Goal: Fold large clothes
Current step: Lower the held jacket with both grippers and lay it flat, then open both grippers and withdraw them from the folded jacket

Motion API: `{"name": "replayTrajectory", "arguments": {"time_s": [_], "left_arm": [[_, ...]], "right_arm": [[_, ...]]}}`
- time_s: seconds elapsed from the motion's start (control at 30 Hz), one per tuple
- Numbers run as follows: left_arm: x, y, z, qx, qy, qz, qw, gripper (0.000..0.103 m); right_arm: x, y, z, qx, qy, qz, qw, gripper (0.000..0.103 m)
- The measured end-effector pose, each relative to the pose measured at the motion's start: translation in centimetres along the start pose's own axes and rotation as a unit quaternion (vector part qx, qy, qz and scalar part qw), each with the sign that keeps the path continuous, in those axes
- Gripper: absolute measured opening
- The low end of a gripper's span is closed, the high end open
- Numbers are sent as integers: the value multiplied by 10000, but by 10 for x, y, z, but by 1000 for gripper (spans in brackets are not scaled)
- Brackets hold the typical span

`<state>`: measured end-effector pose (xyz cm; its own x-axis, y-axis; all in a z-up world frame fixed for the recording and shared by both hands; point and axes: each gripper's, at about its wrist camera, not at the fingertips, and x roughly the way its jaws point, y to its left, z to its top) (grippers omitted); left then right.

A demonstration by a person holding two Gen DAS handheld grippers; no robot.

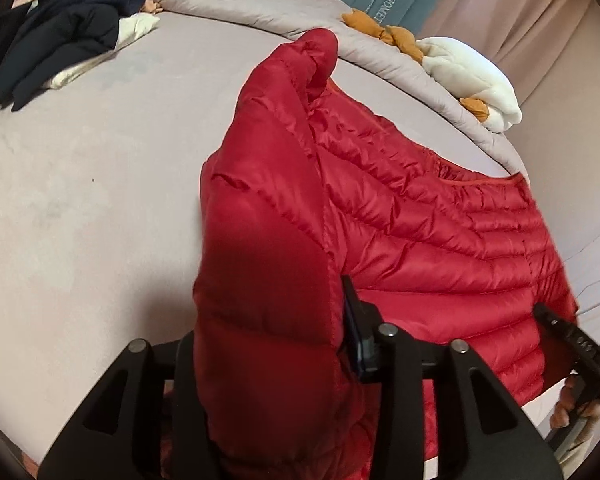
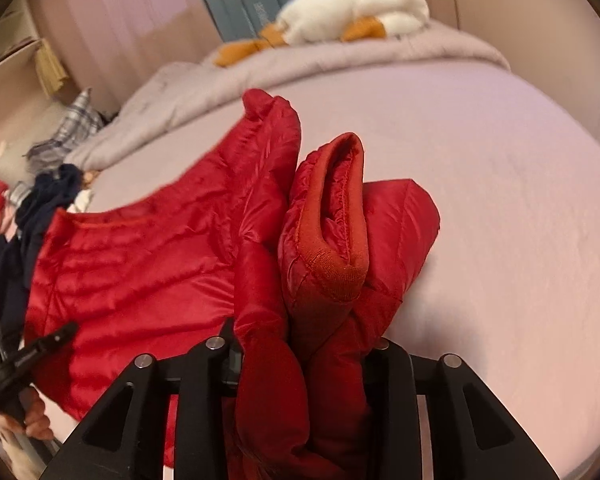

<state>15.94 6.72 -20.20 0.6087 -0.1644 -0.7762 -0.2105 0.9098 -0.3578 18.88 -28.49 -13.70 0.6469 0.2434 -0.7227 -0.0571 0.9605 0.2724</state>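
Note:
A red quilted puffer jacket lies spread on the bed, also in the right wrist view. My left gripper is shut on one red sleeve, which rises up in front of the camera. My right gripper is shut on the other sleeve, whose ribbed cuff stands up just past the fingers. The right gripper shows in the left wrist view at the jacket's far edge; the left one shows in the right wrist view.
The bed has a mauve sheet. A dark navy garment pile lies at its far left. A rumpled grey duvet and a white and orange plush toy lie along the far edge. Curtains hang behind.

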Motion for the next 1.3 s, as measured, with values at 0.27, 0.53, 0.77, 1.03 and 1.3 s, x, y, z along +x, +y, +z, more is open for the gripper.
{"name": "replayTrajectory", "arguments": {"time_s": [0.27, 0.53, 0.77, 1.03, 1.3], "left_arm": [[-3, 3, -8, -178, 56, -79, 9998, 45], [-13, 9, -11, -232, 77, 4, 9997, 45], [-15, 12, -15, -288, 47, 19, 9996, 51], [-36, 16, -19, -307, -87, 124, 9994, 74], [-85, 12, -14, -187, -661, 55, 9976, 98]], "right_arm": [[2, -5, -7, 91, 233, -186, 9995, 41], [-11, -3, -11, 100, 228, -315, 9992, 41], [0, -6, -7, 103, 246, -425, 9987, 51], [-10, -11, -5, 20, 65, -944, 9955, 75], [-44, -3, 0, -532, -487, -1730, 9823, 88]]}}
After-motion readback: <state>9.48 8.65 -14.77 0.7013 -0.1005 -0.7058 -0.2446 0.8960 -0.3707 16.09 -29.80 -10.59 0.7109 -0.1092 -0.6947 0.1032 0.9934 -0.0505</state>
